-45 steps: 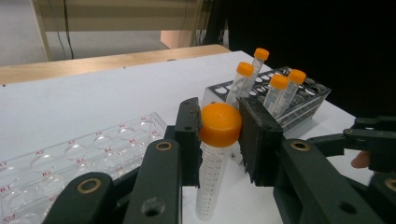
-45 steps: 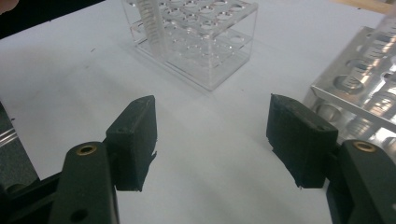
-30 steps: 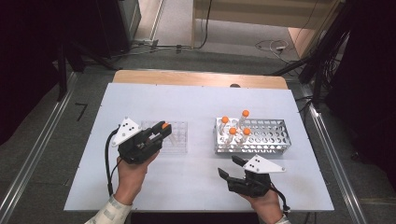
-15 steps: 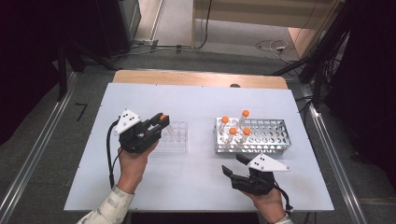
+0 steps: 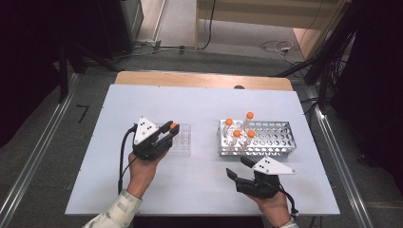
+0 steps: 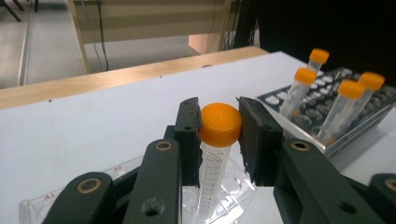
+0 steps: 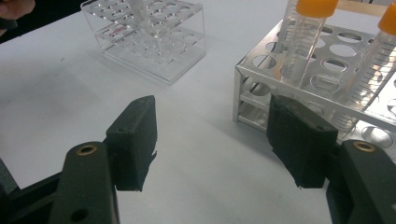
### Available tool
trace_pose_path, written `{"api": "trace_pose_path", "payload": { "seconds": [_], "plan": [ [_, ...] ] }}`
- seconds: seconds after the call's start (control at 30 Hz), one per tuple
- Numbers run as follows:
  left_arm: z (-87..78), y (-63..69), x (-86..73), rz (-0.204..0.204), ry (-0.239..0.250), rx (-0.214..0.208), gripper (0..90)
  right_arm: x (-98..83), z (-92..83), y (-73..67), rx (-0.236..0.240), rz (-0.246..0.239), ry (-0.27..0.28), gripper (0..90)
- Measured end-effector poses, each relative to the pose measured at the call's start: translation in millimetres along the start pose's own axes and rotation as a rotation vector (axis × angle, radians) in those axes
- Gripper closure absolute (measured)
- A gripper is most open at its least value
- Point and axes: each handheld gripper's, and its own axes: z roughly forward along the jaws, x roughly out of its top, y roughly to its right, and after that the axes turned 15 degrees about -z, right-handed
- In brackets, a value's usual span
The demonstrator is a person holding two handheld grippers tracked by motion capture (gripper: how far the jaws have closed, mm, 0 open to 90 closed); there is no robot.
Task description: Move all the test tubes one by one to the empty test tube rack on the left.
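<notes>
Gripping orange-capped tube (image 6: 218, 140) by its cap in left hand-held gripper (image 6: 218, 125), upright over clear rack (image 5: 180, 141).
Right hand-held gripper (image 7: 212, 140) open, empty, near metal rack (image 7: 299, 88) on desk (image 5: 199, 109).

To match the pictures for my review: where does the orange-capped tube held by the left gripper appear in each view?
High view: tube left of centre, over the clear rack.
Left gripper view: centre, its cap clamped between the jaws.
Right gripper view: at the top edge, standing in the clear rack.
Shared landmark: metal rack.
</notes>
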Motion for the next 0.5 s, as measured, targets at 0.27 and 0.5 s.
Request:
{"api": "trace_pose_path", "payload": {
  "seconds": [0.27, 0.5],
  "plan": [
    [6.9, 4.8, -12.7, 0.063, -0.026, 0.037, 69.5, -0.2, -0.4, -0.4, 0.0, -0.004, 0.002, 32.3],
    [6.0, 2.1, -13.6, 0.039, -0.025, 0.023, 68.6, -1.1, 0.6, 0.3, -0.004, -0.001, -0.003, 32.3]
  ]
}}
